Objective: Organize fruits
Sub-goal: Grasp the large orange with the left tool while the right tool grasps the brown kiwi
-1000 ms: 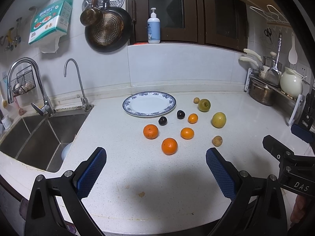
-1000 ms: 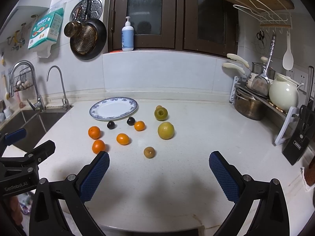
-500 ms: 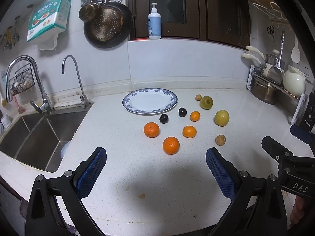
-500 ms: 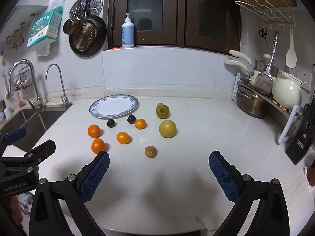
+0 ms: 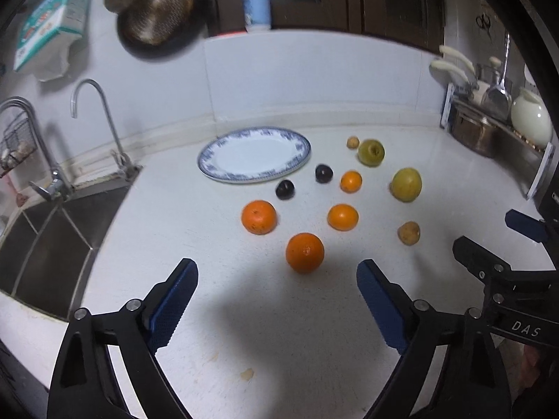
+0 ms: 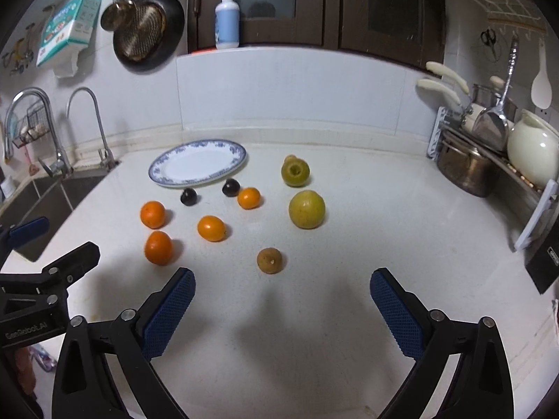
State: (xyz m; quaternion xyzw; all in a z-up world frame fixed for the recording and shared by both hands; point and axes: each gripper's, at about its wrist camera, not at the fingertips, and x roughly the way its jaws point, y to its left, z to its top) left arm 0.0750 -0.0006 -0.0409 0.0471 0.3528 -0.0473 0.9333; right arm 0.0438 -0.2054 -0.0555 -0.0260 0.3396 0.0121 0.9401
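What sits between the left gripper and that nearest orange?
Nothing: the left wrist view shows only bare shadowed counter between the open left gripper and the nearest orange.

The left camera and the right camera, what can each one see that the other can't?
Only the left wrist view shows the whole sink basin. Only the right wrist view shows the white spoon hanging on the wall. Both show the empty plate, the oranges, the two dark plums and the soap bottle. Both grippers, left and right, are open.
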